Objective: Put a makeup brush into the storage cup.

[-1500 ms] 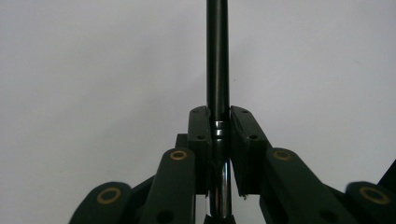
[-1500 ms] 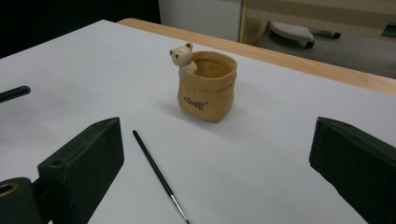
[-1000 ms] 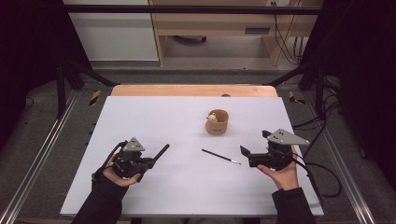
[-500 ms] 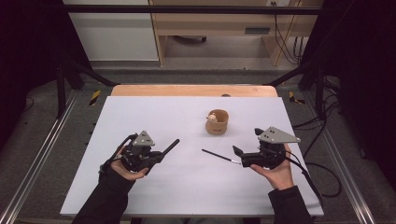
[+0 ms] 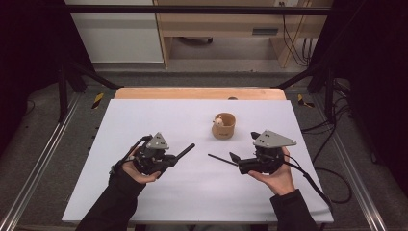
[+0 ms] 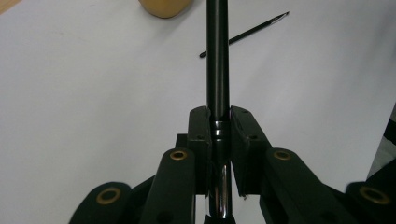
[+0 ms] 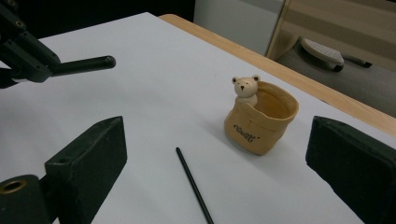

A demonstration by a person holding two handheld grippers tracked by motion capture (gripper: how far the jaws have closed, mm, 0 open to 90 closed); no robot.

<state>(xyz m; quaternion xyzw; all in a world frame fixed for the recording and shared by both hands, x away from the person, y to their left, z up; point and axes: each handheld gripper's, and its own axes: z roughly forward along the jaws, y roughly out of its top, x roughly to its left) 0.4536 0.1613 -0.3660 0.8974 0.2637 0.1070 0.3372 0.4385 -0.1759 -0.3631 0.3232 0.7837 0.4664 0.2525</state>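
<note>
Pen barrel clamped in my left tongs, lifted off the surface. Refill lies flat just ahead of my right tongs, wide and empty. Both hands have edged inward since a second ago; next, likely grab the refill. Bear pot beyond.

black rod far end: cut off by the top edge, left gripper view.
pot: mostly cropped beside the rod.
pot lettering: too small to read.

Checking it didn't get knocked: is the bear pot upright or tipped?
Upright: the bear pot stands on its base on the table, mouth facing up.
</note>
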